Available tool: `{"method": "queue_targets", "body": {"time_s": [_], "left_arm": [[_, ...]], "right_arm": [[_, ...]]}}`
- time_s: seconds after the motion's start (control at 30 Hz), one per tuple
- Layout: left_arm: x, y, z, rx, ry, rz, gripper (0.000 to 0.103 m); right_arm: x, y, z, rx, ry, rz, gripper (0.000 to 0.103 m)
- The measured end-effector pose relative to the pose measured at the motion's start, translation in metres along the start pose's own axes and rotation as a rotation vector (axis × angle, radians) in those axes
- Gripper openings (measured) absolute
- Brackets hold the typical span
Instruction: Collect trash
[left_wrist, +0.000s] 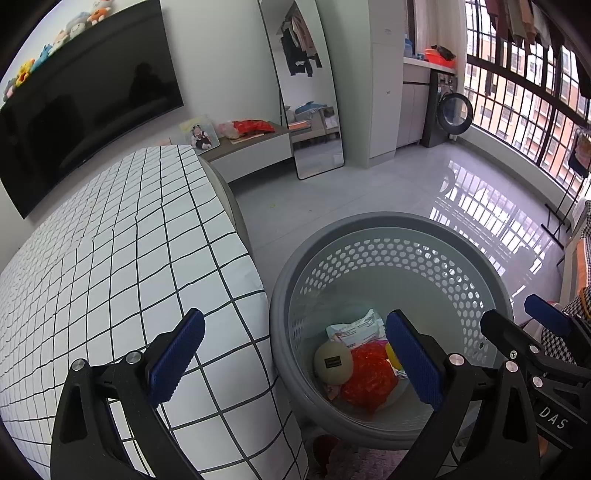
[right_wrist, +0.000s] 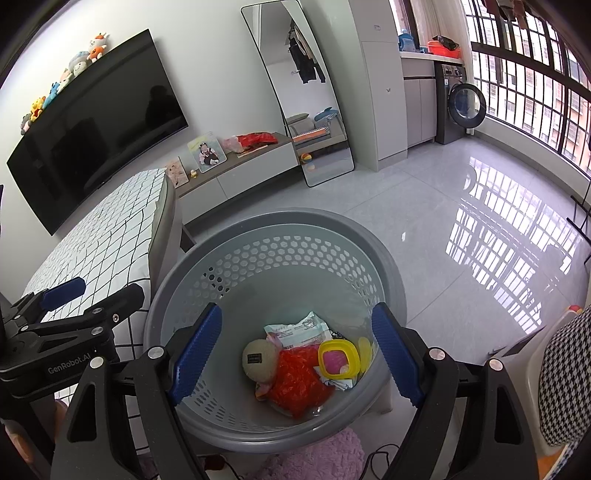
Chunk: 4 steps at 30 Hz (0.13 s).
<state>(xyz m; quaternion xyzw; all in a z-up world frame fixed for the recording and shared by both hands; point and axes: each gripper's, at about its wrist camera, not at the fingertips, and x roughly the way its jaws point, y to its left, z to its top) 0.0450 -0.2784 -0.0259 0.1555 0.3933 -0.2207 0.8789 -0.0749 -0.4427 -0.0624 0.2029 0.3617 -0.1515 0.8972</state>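
Right tool (right_wrist: 297, 350) spread wide, empty, above grey basket (right_wrist: 258, 236) | left tool (left_wrist: 295, 354) spread, empty, straddling the basket's near-left rim beside checked tabletop (left_wrist: 110, 240) | writing: "GenRobot.AI", "DAS"

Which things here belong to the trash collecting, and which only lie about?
Job: grey perforated basket; in it a beige ball, red plastic bag, yellow lid, white packet.

Lying about: checked tablecloth, mirror, television, washing machine.

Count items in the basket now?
5 visible in the basket: beige ball left, red bag center, white packet behind, yellow container right, yellow lid beside it. More may be underneath.
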Motion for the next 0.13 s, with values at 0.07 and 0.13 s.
{"method": "queue_targets", "body": {"time_s": [0.07, 0.13], "left_arm": [[0.0000, 0.0000, 0.0000, 0.001, 0.000, 0.000, 0.097], [0.0001, 0.0001, 0.0000, 0.001, 0.000, 0.000, 0.097]], "right_arm": [[0.0003, -0.0001, 0.0000, 0.001, -0.001, 0.001, 0.080], [0.0005, 0.0002, -0.0001, 0.001, -0.001, 0.000, 0.080]]}}
